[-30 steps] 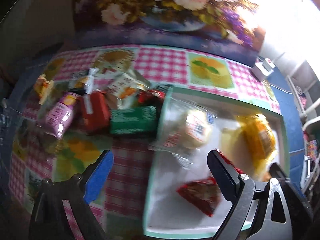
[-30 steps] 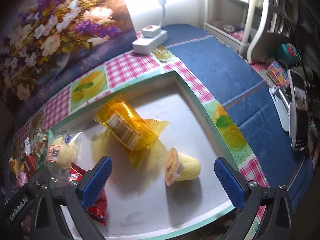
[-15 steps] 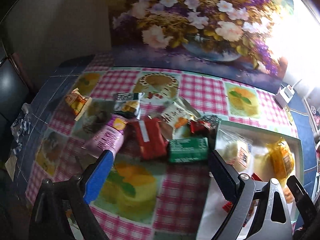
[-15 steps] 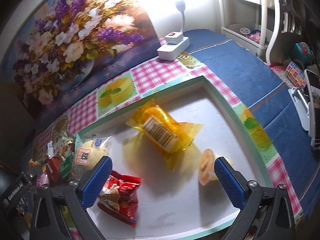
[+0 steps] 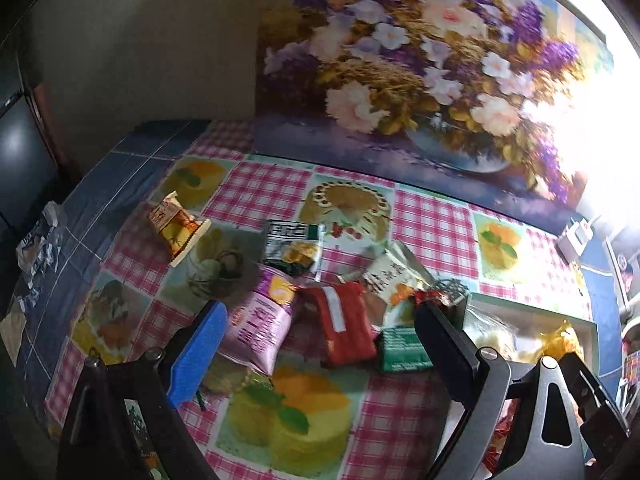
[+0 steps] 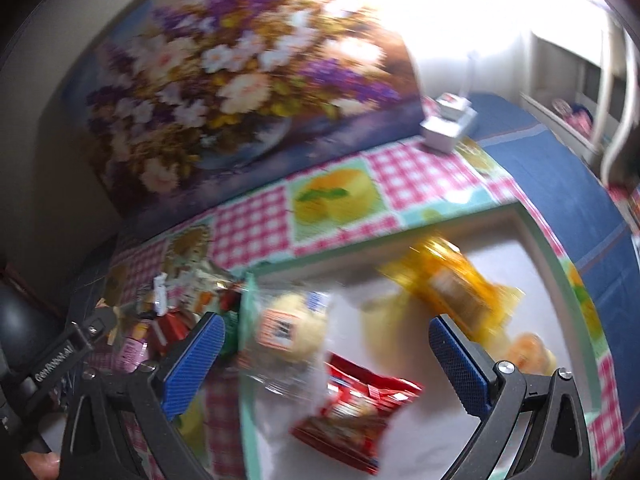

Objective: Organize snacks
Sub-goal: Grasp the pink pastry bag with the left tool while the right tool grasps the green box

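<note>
My left gripper (image 5: 320, 344) is open and empty, hovering over a heap of loose snacks on the checked tablecloth: a pink bag (image 5: 260, 324), a red pack (image 5: 344, 324), a green pack (image 5: 402, 350), a white-orange pack (image 5: 390, 280), a black-white pack (image 5: 292, 246) and an orange pack (image 5: 174, 226) apart at the left. My right gripper (image 6: 326, 364) is open and empty above the white tray (image 6: 540, 240), which holds a clear-wrapped bun (image 6: 286, 328), a red bag (image 6: 356, 408), a yellow pack (image 6: 452, 292) and a jelly cup (image 6: 532, 354).
A flower painting (image 5: 420, 80) leans against the wall behind the table. A white power strip (image 6: 448, 126) lies at the far right corner. The tray edge shows in the left wrist view (image 5: 532, 310). Shelving stands right of the table (image 6: 580, 80).
The left gripper has swung left from the tray to over the snack heap. The right gripper has pulled back and turned left, so the whole tray and heap show.
</note>
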A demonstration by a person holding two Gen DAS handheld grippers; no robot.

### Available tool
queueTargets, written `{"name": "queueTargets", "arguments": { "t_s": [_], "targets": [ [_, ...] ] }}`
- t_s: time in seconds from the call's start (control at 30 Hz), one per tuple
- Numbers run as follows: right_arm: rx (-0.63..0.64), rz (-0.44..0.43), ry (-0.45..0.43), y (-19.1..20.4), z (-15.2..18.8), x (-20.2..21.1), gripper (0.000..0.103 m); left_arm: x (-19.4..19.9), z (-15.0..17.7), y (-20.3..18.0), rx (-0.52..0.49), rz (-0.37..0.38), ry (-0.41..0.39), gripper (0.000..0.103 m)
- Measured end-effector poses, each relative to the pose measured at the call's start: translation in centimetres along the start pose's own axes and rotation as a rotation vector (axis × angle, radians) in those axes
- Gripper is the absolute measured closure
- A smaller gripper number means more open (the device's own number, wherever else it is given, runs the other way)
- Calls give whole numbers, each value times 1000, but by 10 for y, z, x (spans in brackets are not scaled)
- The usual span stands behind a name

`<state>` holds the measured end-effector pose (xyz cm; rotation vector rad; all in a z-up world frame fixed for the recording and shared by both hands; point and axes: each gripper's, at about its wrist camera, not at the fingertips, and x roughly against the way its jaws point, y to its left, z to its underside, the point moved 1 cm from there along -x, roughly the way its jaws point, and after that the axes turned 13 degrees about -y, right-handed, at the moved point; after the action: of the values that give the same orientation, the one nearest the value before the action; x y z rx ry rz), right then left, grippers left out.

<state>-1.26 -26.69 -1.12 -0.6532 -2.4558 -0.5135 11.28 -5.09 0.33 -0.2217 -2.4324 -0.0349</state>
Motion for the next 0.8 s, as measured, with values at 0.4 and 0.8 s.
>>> {"name": "queueTargets", "arguments": {
  "t_s": [0.4, 0.8],
  "targets": [
    [191, -157, 79, 103, 17, -43, 0, -32, 2, 78, 178, -54, 69, 8],
    [242, -181, 226, 123, 43, -92, 16, -66, 12, 78, 198, 18, 165, 8]
  ]
}}
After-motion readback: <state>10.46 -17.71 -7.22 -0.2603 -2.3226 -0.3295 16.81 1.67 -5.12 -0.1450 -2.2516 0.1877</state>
